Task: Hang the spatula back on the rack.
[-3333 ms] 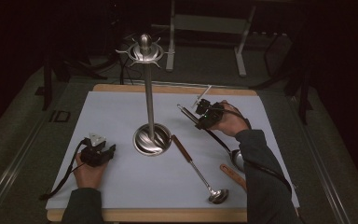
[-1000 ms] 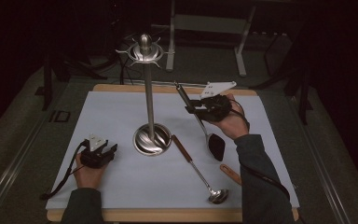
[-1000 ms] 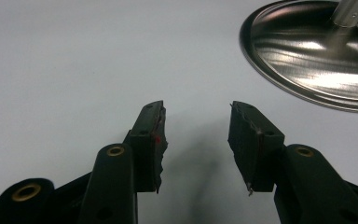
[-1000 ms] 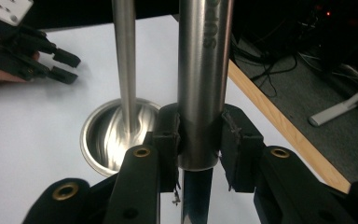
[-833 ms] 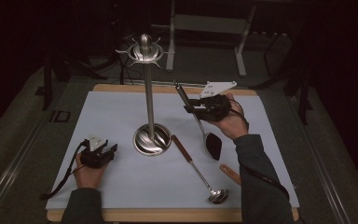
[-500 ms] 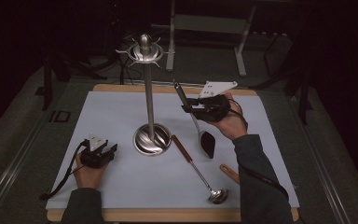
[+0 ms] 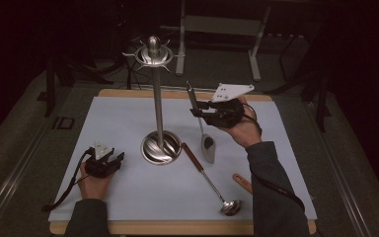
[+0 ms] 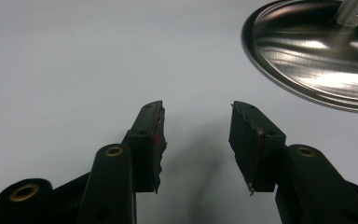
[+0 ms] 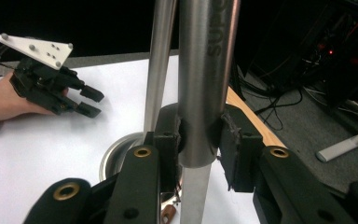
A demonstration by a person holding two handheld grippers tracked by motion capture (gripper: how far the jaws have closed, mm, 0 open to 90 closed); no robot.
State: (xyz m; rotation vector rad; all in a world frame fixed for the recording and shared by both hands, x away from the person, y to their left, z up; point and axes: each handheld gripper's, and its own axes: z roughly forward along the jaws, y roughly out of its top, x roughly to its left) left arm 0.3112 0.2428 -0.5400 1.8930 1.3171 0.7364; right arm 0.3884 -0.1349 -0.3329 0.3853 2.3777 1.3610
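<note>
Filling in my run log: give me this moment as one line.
right hand-held gripper: shut on steel spatula handle, lifted | left hand-held gripper: open, empty | chrome hanging stand: upright

A polished silver steel utensil stand [image 7: 157, 98] rises from a round mirror-bright base [image 8: 317, 56] on a plain pale blue-white table mat [image 7: 123, 123] edged by light wood. The black right gripper [image 9: 200, 135], topped by a white plate, clamps a silver steel spatula [image 7: 205, 133] with a matte grey handle. A silver ladle with a reddish-brown wooden handle [image 7: 207, 177] lies nearby, beside the black left gripper [image 8: 196, 140].
</note>
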